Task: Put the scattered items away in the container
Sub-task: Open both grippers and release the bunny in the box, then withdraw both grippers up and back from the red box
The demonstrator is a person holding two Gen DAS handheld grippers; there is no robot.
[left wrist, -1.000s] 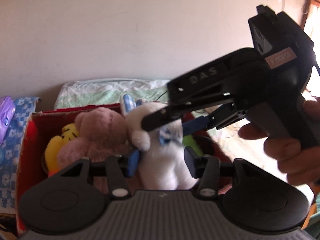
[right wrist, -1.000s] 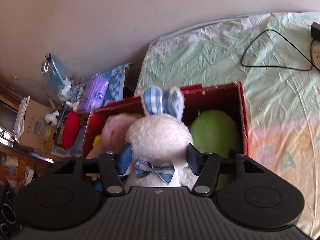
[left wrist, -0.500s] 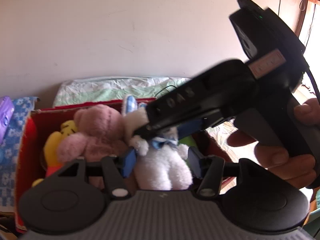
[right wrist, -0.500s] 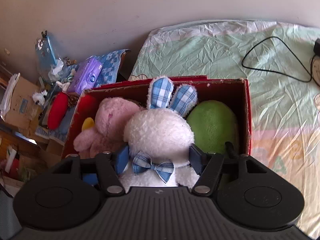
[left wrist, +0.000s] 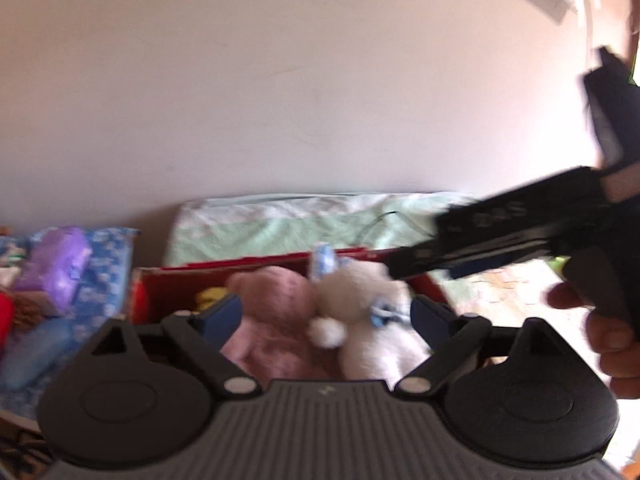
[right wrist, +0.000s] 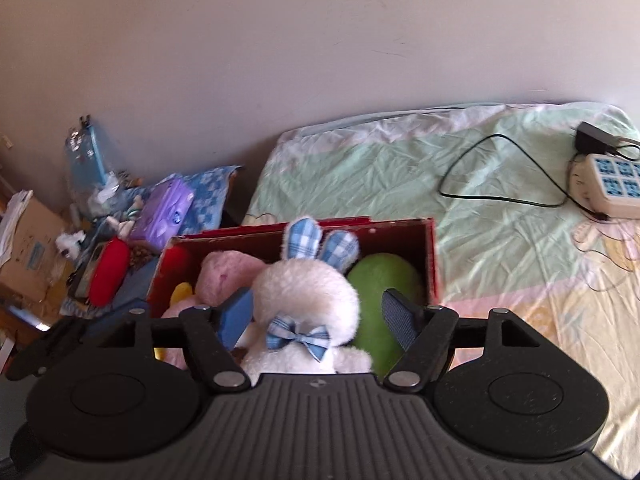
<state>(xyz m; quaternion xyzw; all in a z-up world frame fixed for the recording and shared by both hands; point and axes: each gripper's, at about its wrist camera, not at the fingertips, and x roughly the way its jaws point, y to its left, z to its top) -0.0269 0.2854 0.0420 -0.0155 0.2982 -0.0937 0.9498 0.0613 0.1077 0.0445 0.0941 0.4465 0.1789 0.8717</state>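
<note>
Your right gripper (right wrist: pixel 316 318) hangs spread around the white plush rabbit (right wrist: pixel 308 300) – jaws clear of it – in the red cardboard box (right wrist: pixel 430 256) at lower centre, between pink bear (right wrist: pixel 228 276) and green plush (right wrist: pixel 384 280). Your left gripper (left wrist: pixel 326 314) gapes too; the lettering on the right one, upper right, blurs unreadable.

The whole left wrist view is motion-blurred. There the right gripper (left wrist: pixel 516 236) is smeared and runs off the right edge, its fingertips unclear. In the right wrist view, the white rabbit (right wrist: pixel 308 300) hides much of the pink plush (right wrist: pixel 228 276) and the green plush (right wrist: pixel 384 280) at lower centre.
</note>
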